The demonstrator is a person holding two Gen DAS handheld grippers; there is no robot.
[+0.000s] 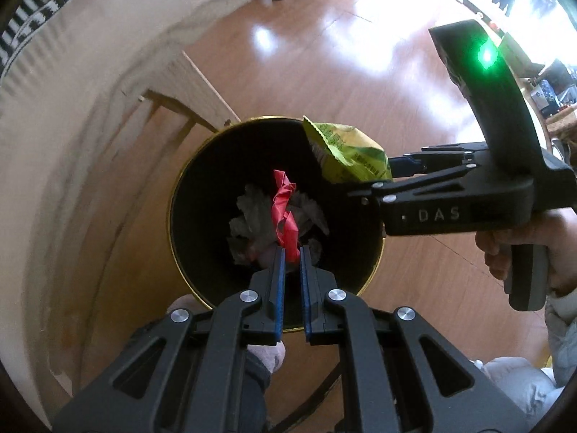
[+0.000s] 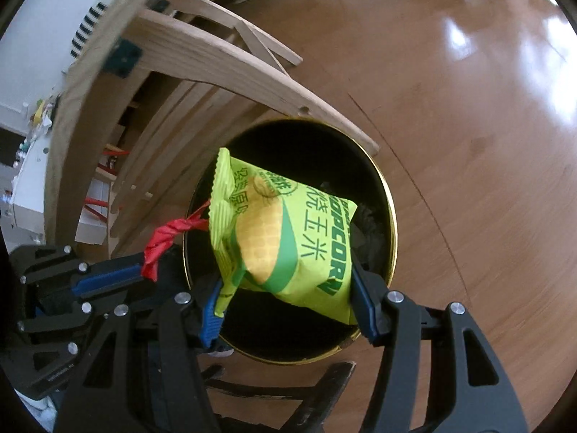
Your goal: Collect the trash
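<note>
a round black bin with a gold rim (image 1: 173,216) stands on the wooden floor (image 1: 306,83), tucked against a pale wooden chair (image 2: 202,57) whose curved rail crosses just above the bin's far edge. grey crumpled paper (image 1: 252,216) lies at the bottom of the bin. a dark chair frame (image 2: 288,386) sits below the near rim.

the left gripper (image 1: 292,252) points steeply down into the bin's mouth, its blue pads nearly together and pinched on a twisted red wrapper (image 1: 285,213), which sticks out beyond the fingertips over the grey paper. seen from the right wrist, the red wrapper pokes toward the green bag's crimped edge.

the right gripper (image 2: 285,306) comes in from the side, tilted down, with a hand (image 1: 505,252) wrapped round its grip. its jaws stand about half open, clamped on either side of a puffy yellow-green popcorn bag (image 2: 285,238), which hangs between the pads over the bin's opening, above the rim.
</note>
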